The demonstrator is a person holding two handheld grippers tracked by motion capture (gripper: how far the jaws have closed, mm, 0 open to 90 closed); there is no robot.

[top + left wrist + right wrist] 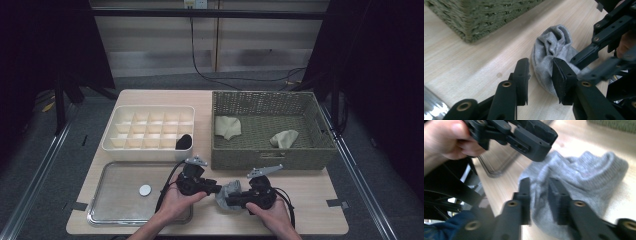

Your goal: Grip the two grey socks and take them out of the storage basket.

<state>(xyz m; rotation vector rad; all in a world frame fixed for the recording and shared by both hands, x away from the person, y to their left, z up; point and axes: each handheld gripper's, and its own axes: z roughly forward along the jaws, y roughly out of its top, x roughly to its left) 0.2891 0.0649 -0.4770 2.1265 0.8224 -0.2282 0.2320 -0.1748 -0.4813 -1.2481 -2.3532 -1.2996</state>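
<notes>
High view, organiser (148, 129), basket (270, 127), beyond grey sock (231, 190)

A lab-like recording bay: a small wooden table (150, 222) stands on grey floor between metal rails (45, 165), with black curtains (45, 45) at left and right and cables (210, 75) trailing down the far wall.

Crowding over the grey sock (229, 192) from both sides; wicker basket (270, 159) walling off the back, metal tray (116, 192) hemming the left.
</notes>
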